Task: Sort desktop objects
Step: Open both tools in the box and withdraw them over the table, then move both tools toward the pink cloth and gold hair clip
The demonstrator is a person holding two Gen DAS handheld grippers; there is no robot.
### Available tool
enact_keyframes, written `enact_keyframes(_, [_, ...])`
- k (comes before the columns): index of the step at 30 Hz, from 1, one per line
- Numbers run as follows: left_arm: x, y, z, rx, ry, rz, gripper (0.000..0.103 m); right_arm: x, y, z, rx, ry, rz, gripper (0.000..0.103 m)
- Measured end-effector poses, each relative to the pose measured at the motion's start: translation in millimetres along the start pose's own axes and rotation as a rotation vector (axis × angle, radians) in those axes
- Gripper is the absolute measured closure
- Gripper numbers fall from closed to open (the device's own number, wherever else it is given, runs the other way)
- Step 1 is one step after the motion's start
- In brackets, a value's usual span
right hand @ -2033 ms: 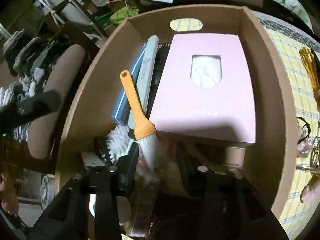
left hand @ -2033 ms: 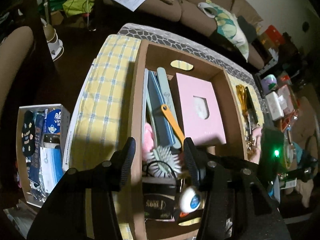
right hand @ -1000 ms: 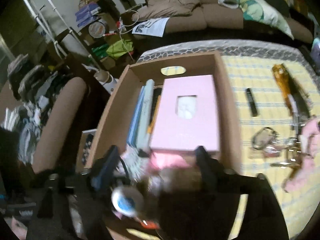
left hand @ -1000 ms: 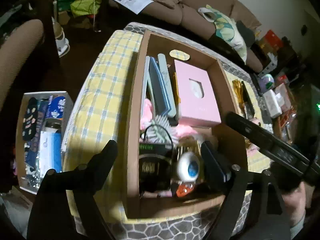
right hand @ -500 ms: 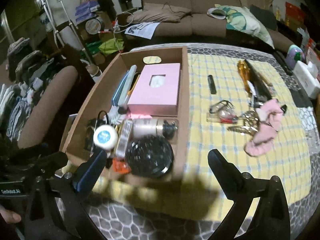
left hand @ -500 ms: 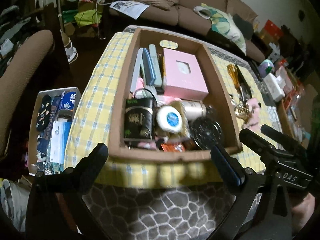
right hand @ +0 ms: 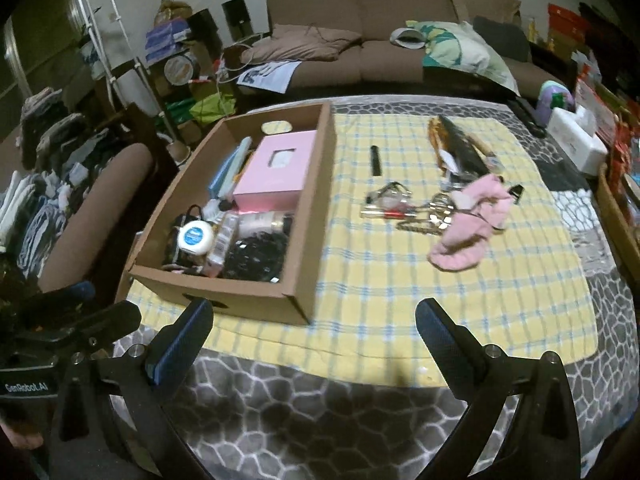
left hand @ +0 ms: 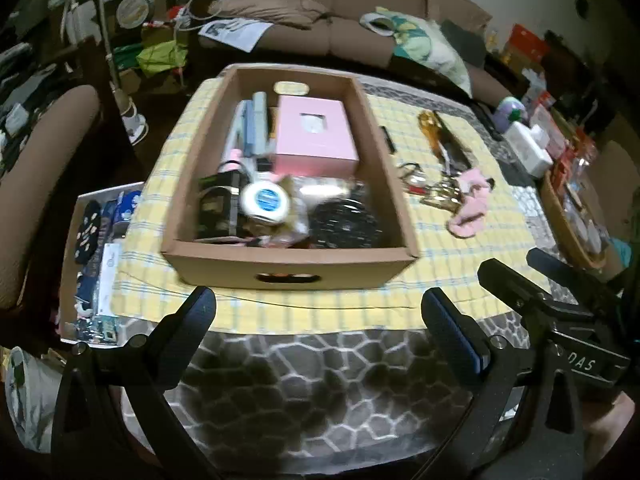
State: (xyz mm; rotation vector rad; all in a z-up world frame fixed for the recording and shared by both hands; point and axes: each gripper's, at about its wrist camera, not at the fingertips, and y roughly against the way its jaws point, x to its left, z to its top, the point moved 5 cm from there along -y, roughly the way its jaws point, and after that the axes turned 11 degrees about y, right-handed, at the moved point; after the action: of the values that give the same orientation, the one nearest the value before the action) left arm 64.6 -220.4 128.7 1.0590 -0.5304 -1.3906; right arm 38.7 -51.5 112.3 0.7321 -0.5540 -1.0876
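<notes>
Now we hang back over the near edge of the table [right hand: 320, 408], where a second ago both tools were right down over the cardboard box [left hand: 288, 268], so the whole layout has come into view. That suggests the last drop into the box is done and we are choosing the next item. The box sits on the left of the yellow checked cloth [right hand: 460, 300], crowded with a pink box [left hand: 314, 136], a black round lid [left hand: 344, 222] and a white round tin [left hand: 266, 200]. Unsorted things lie well apart to its right: a pink cloth [right hand: 472, 224], tangled keys and rings [right hand: 420, 216], a small black stick [right hand: 375, 160]. Our left gripper [left hand: 318, 316] and right gripper [right hand: 314, 320] both stand fully wide, nothing between the fingers.
</notes>
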Motion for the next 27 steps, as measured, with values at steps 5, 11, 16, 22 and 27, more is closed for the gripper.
enact_keyframes(5, [-36, -10, -12, 0.008, -0.036, -0.032, 0.000, -40, 9, -13, 0.001, -0.033, -0.023, 0.000])
enact_keyframes(11, [-80, -27, -19, 0.008, -0.095, -0.061, 0.000, -107, 13, -30, 0.004, -0.111, -0.070, 0.000])
enact_keyframes(16, [-117, -52, -22, 0.022, -0.148, -0.086, 0.000, -167, 8, -42, 0.010, -0.188, -0.119, 0.000])
enact_keyframes(22, [-165, -95, -32, 0.073, -0.213, -0.127, 0.000, -223, -6, -41, -0.015, -0.296, -0.133, 0.000])
enact_keyframes(27, [-195, -137, -31, 0.098, -0.236, -0.139, 0.000, -249, -28, -33, -0.018, -0.346, -0.115, 0.000])
